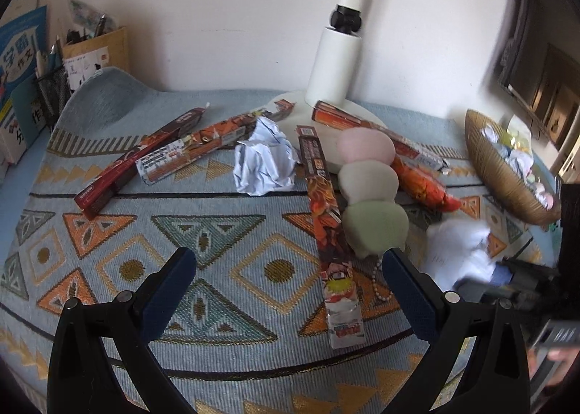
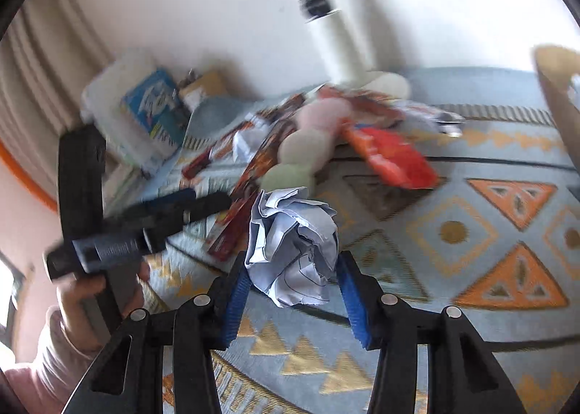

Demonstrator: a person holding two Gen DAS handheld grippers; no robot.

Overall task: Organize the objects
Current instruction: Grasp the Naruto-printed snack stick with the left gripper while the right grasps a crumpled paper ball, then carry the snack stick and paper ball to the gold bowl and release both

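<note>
The right gripper had a crumpled paper ball between its blue pads, which appeared to press its sides — though blur made the contact on the right side hard to confirm. The ball lay on the patterned cloth. The left gripper stood spread wide above the cloth, nothing between its fingers, its right fingertip just beside the green end of a three-ball plush toy. A long printed box lay beside the plush. A second paper ball sat farther back, among more long boxes near the white lamp base. A woven basket holding scraps stood at the right — near the cloth's edge.
</note>
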